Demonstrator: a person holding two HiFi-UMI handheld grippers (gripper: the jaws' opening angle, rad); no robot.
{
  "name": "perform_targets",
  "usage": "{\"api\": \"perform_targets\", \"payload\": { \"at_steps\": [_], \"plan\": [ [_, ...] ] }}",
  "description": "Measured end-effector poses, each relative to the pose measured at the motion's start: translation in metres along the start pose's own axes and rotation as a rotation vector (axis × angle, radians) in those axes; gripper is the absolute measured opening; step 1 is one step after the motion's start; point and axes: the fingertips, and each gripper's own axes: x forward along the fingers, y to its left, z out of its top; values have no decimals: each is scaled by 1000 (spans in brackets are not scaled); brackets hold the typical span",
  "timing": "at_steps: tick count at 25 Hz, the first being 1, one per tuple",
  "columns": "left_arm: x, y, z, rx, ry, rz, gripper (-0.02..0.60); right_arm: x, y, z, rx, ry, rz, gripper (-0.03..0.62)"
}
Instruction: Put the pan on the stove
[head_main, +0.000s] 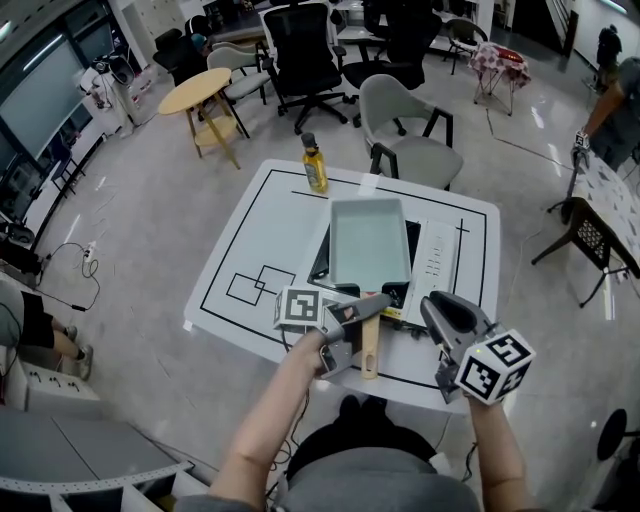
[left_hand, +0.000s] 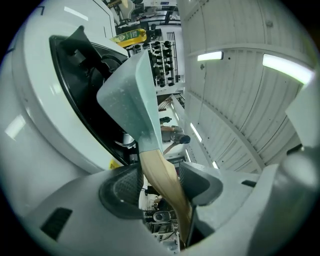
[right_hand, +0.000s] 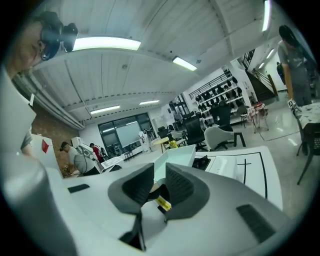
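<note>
A rectangular pale-teal pan (head_main: 368, 240) rests on the black stove (head_main: 322, 262) on the white table (head_main: 250, 240), its wooden handle (head_main: 370, 345) pointing toward me. My left gripper (head_main: 365, 308) stands open around that handle. In the left gripper view the handle (left_hand: 162, 175) runs between the pads (left_hand: 197, 182) with a gap at the right one, and the pan (left_hand: 131, 95) lies beyond over the stove (left_hand: 80, 75). My right gripper (head_main: 445, 312) hovers to the right of the handle, holding nothing. In its own view the right gripper (right_hand: 159, 186) shows a narrow gap between its jaws, with the pan (right_hand: 175, 159) behind it.
A yellow bottle (head_main: 315, 165) stands at the table's far edge. A grey chair (head_main: 405, 135) sits just behind the table, with a round wooden table (head_main: 208, 95) and black office chairs (head_main: 300, 55) farther back. A person (head_main: 612, 100) stands at the far right.
</note>
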Motion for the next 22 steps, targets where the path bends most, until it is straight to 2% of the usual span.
{"api": "perform_targets", "payload": {
  "at_steps": [6,11,13,19,22],
  "plan": [
    [-19,-3,-2,22,-47,17,212,-3,-2,8,-40,-37,-51,8],
    [-44,-5,1,64,-99,51,212,-3,1,9,-59,-50,-61,3],
    [-57,-2,6,119,-132,104,212,-4,1,8,-61,-48,-65,3],
    [-93,1,26,354,-238,329,203,-8,1,6,-66,-46,-86,3],
    [-107,-3,36,476,-302,435,143,-10,1,6,-78,-49,-94,3]
  ]
}}
